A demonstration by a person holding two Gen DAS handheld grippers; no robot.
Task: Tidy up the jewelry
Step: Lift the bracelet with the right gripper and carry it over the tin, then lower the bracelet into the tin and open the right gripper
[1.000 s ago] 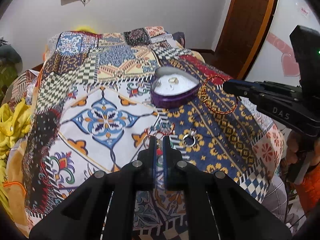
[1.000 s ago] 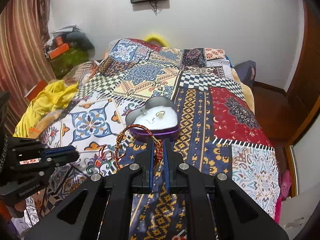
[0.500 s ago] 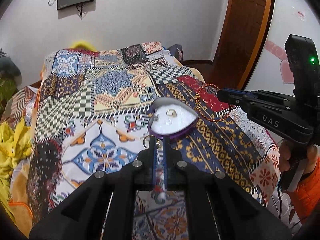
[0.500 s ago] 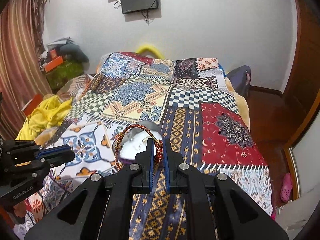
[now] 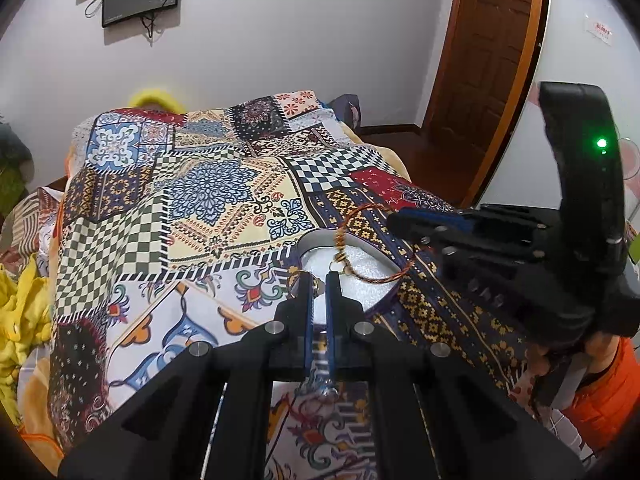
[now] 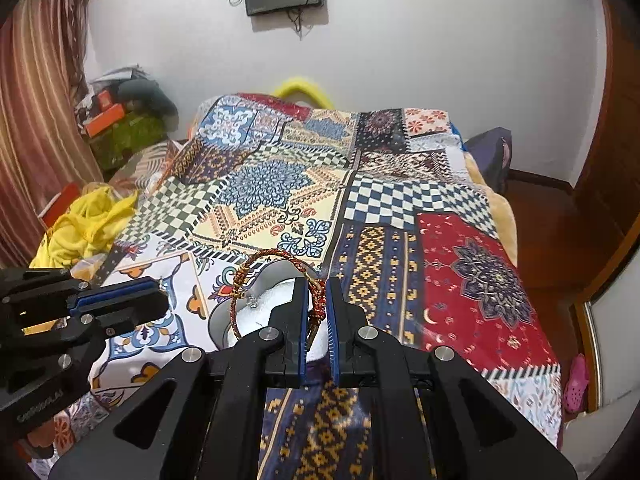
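A heart-shaped box (image 5: 382, 305) with a purple wall and white foam lining lies open on the bed; in the right wrist view its grey rim (image 6: 218, 322) shows, with a small ring (image 6: 252, 301) on the foam. My right gripper (image 6: 316, 300) is shut on a braided red-and-gold bracelet (image 6: 262, 258), which hangs over the box. From the left wrist view the right gripper (image 5: 394, 220) comes in from the right with the bracelet (image 5: 362, 242). My left gripper (image 5: 318, 285) is shut on a small gold ring (image 5: 293, 279) at the box's near edge; the left gripper (image 6: 162, 299) shows left of the box.
A patchwork cover (image 6: 280, 184) spreads over the bed. Yellow cloth (image 6: 86, 224) is heaped at its left side and a wooden door (image 5: 486, 80) stands to the right. A silver ring (image 5: 326, 390) shows on the cover between my left fingers. A hand and orange sleeve (image 5: 608, 392) hold the right gripper.
Both grippers have moved in towards the heart-shaped box. The left one has lifted off the cover with the gold ring, and the bracelet now hangs over the foam instead of beside the box.
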